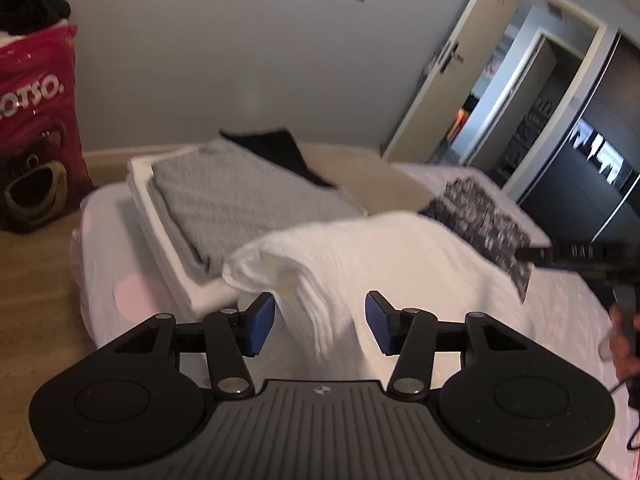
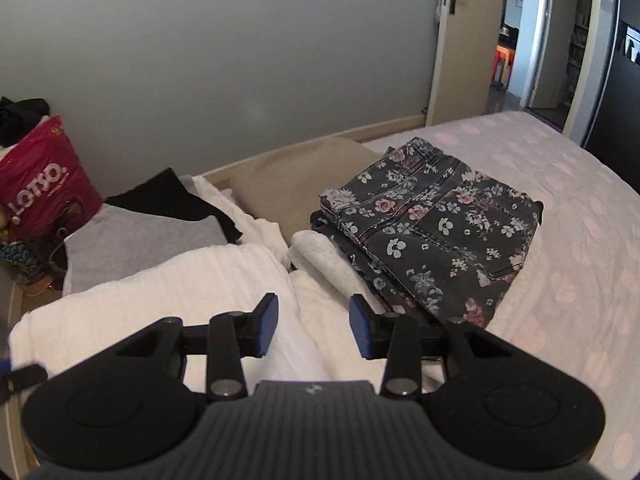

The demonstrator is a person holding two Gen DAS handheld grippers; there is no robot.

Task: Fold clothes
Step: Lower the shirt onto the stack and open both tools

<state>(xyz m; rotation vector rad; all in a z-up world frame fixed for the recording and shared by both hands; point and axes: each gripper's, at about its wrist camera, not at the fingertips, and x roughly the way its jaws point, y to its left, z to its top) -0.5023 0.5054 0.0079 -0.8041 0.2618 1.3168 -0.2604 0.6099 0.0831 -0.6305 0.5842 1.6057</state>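
In the left wrist view we find our left gripper (image 1: pixel 320 322) with its jaws standing apart over the white towel (image 1: pixel 360 248); the cloth rises between the blue pads (image 1: pixel 262 322) but neither pad presses on it, so we judge nothing is held. The towel lies humped on the bed (image 1: pixel 100 248), one corner turned over, which suggests a fold only partly laid. Behind it a grey garment (image 1: pixel 240 196) rests flat on a white folded piece, set aside as finished work, we judge. At the right edge our right gripper (image 1: pixel 576 256) and a hand (image 1: pixel 624 340) appear, blurred. In the right wrist view our right gripper (image 2: pixel 312 326) likewise stands part open, its pads clear of the towel (image 2: pixel 160 288) beneath them. This view alone shows the floral jeans (image 2: pixel 432 228) folded and squared on the bedspread, just beside the towel, and a beige cloth (image 2: pixel 288 184) behind them. The red bag (image 2: pixel 44 184) stands beyond the bed's far corner in both views.
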